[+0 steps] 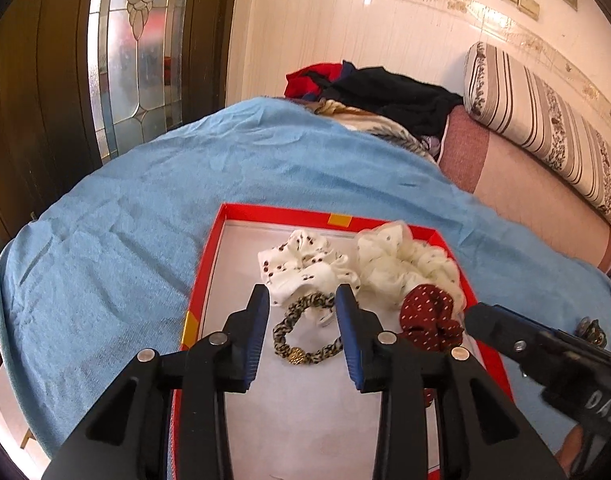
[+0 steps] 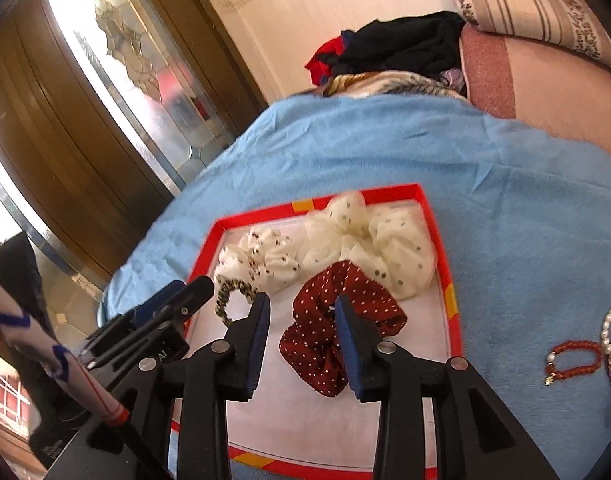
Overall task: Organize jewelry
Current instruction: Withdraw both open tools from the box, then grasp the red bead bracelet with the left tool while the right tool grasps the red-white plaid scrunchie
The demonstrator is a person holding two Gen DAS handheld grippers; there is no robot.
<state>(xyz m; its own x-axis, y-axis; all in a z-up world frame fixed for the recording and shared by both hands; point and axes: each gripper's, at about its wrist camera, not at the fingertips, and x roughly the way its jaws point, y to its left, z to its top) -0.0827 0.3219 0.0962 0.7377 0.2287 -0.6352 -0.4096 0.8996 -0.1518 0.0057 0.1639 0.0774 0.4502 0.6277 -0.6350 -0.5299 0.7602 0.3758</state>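
The bed, under a blue blanket (image 2: 445, 168), carries everything here. On it lies a shallow red box lid (image 2: 419, 192) with a white floor, used as a tray. Inside, along its far side, sit two cream scrunchies: a sheer dotted one (image 2: 377, 240) to the right and a smaller one with dark specks (image 2: 261, 258) to the left. In front of them lie a maroon polka-dot scrunchie (image 2: 329, 344) and a leopard-print hair tie (image 1: 305, 334) with a gold bead.

Still outside the tray, on the blanket to its right, lie a red bead bracelet (image 2: 573, 358) and a pearl bracelet (image 2: 609, 320) just beyond it, with a checked fabric piece at the frame edge. These look like what remains to sort.

The right tool (image 2: 303, 344) hovers over the maroon scrunchie, jaws partly open and gripping nothing; the cloth lies slack below them. The left tool (image 1: 303, 336) hangs likewise over the leopard tie, partly open, the loop lying flat between the fingers and not pinched.

The deciding relation: the bracelets lie to the right of the tray, so the right tool is clearly the nearer one; the left would have to cross the whole tray. The red bracelet's loop lies flat, so a jaw could close across one side of its ring.
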